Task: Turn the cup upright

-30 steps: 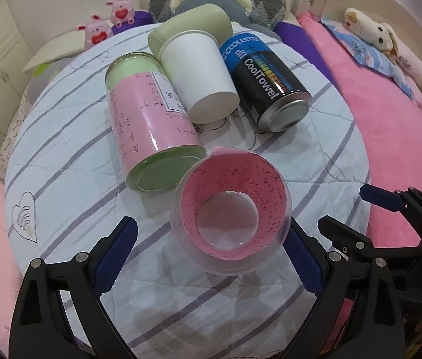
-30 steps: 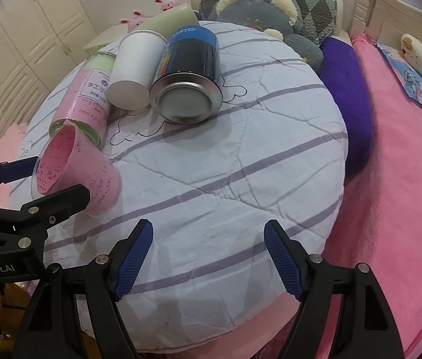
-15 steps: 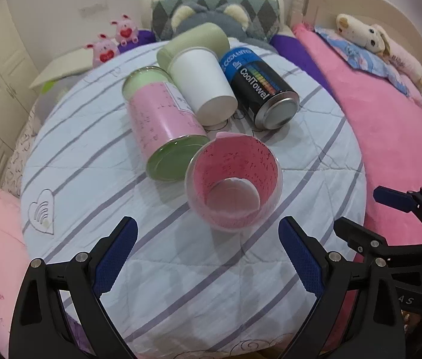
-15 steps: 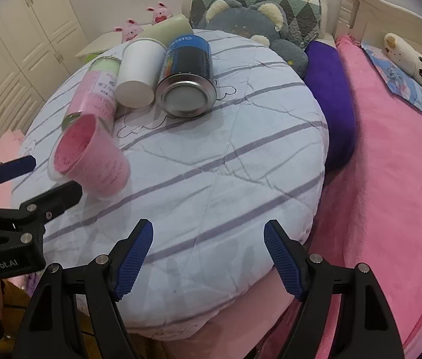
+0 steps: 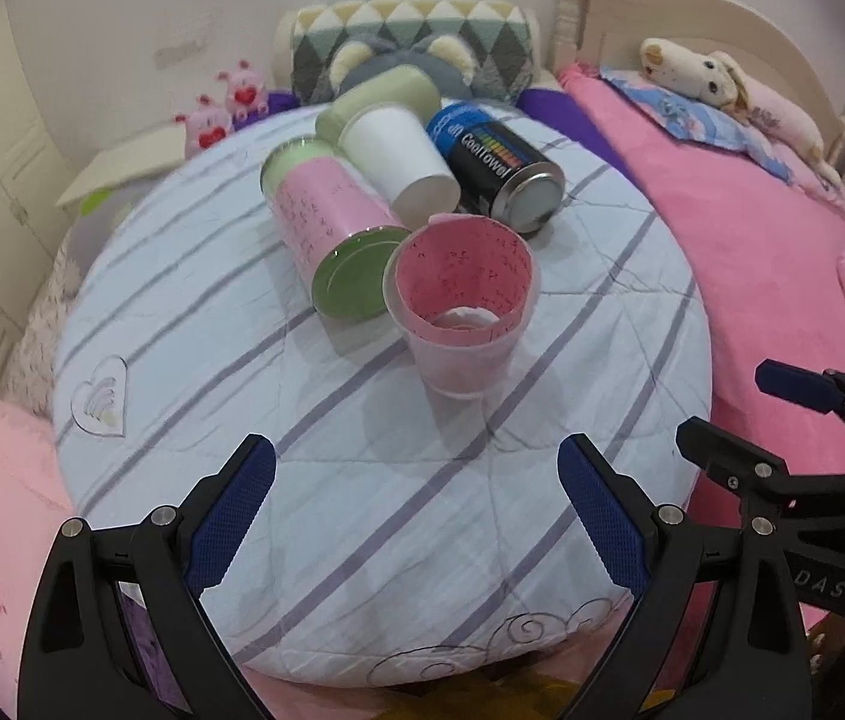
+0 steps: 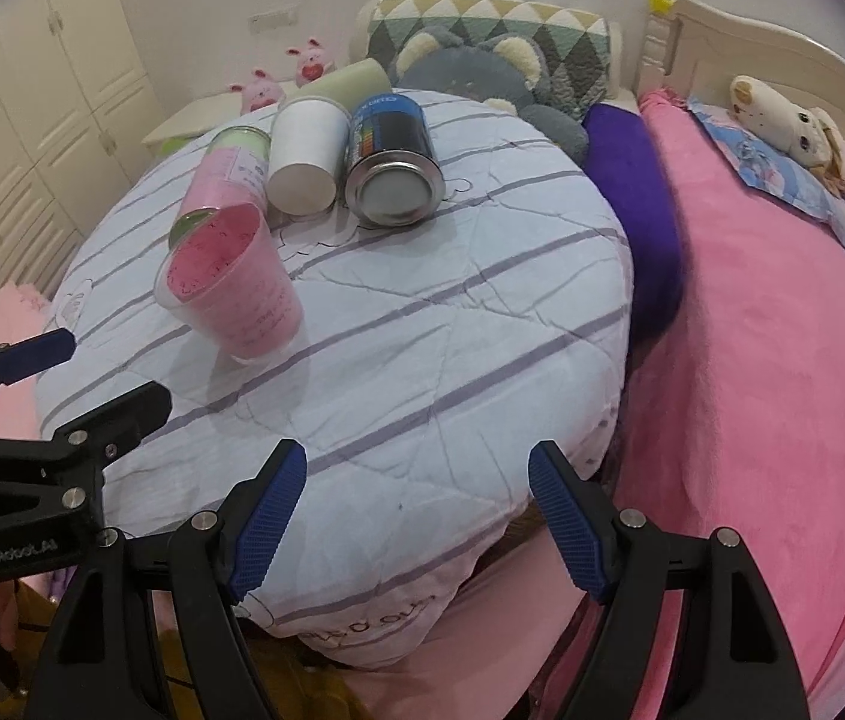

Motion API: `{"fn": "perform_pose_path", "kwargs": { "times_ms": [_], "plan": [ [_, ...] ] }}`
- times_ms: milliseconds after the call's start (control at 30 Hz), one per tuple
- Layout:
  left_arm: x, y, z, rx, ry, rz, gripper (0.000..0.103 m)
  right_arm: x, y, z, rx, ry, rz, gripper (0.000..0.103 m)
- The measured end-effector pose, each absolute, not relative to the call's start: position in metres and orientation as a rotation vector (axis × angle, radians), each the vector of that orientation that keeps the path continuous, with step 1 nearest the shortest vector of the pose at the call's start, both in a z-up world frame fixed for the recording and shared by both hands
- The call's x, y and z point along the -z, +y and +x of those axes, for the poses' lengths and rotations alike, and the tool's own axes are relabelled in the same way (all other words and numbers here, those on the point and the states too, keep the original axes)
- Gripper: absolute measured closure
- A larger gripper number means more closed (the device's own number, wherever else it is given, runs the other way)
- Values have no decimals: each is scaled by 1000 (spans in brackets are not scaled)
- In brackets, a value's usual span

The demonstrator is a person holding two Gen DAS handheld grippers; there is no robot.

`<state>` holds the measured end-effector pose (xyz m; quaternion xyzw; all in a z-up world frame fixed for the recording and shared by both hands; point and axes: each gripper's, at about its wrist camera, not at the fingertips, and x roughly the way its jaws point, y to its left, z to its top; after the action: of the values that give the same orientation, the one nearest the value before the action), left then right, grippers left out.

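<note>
Left gripper (image 5: 416,504) pulled back since a second ago; pink cup (image 5: 461,306), then tipped between its pads, now stands mouth-up on round striped cushion (image 5: 194,276), centre of left view, free of both grippers. Left gripper fingers spread wide, nothing between. Right gripper (image 6: 416,516) also spread wide and bare, low in right view over cushion's near edge. Behind cup, upper centre: pink-and-green can (image 5: 332,228), white paper cup (image 5: 398,162), black CoolTowel can (image 5: 500,168), all lying on sides. Pink bedspread (image 6: 770,324) at right.

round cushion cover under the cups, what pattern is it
Pale blue with thin purple-grey stripes on the round cushion cover, clearest in the left wrist view.
</note>
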<state>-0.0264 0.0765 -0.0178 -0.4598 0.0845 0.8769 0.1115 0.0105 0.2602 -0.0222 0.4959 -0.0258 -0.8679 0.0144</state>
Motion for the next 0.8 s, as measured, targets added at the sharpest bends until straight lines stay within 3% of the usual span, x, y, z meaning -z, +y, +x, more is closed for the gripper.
{"fn": "perform_pose_path", "kwargs": {
  "times_ms": [167, 800],
  "plan": [
    [15, 76, -6, -2654, 334, -1198, 6, 23, 261, 25, 2787, -124, 1454, 25],
    [33, 57, 12, -2817, 185, -842, 6, 45, 264, 58, 3013, -244, 958, 25]
  ]
}}
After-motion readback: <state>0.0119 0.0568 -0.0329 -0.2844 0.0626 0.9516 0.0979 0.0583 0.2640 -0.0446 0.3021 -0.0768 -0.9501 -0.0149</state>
